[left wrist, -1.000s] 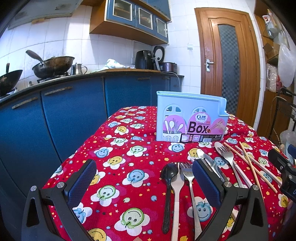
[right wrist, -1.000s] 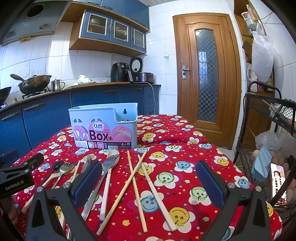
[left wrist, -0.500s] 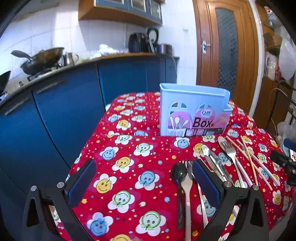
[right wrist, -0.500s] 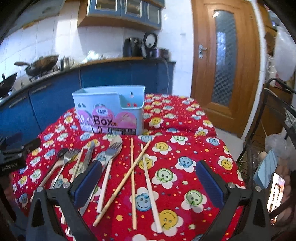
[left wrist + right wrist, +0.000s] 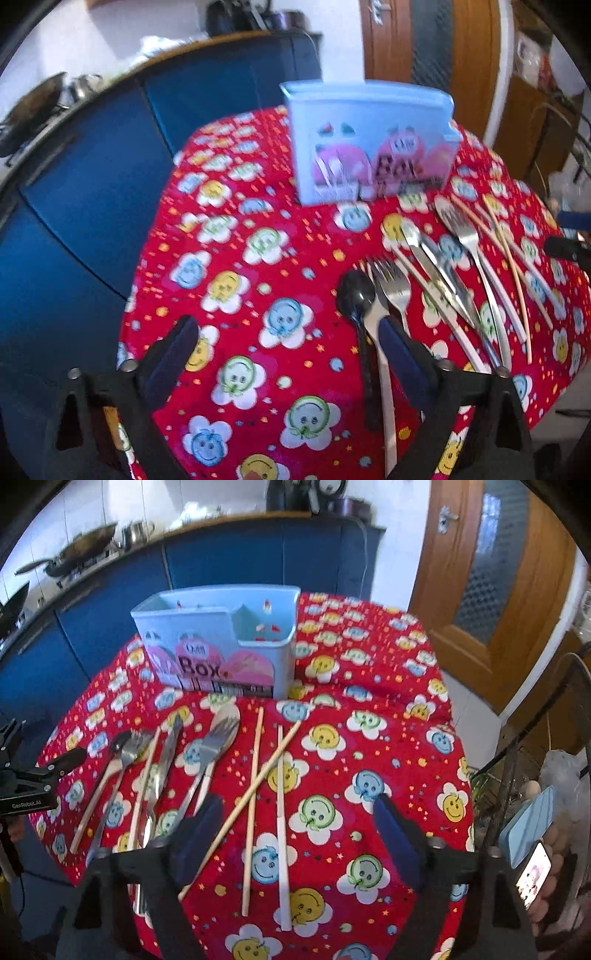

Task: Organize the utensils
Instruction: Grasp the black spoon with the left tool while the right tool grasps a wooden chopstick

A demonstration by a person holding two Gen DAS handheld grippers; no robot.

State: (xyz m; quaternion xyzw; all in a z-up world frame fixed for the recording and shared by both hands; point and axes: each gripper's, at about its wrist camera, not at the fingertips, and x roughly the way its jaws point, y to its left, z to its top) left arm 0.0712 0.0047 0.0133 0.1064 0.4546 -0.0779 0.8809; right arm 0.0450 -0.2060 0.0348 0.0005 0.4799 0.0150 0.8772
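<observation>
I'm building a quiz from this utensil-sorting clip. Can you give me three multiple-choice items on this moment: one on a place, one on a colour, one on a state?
1. Where does the utensil box stand?
A. Beyond the utensils, on the tablecloth
B. On the kitchen counter
C. On the floor

2. What colour is the spoon beside the fork nearest the left gripper?
A. White
B. Black
C. Gold

3. What is in the right gripper?
A. A fork
B. A knife
C. Nothing

Answers:
1 A, it sits on the cloth past the cutlery.
2 B, its bowl is black.
3 C, the chopsticks lie on the cloth below its open jaws, which have just been closing.
</observation>
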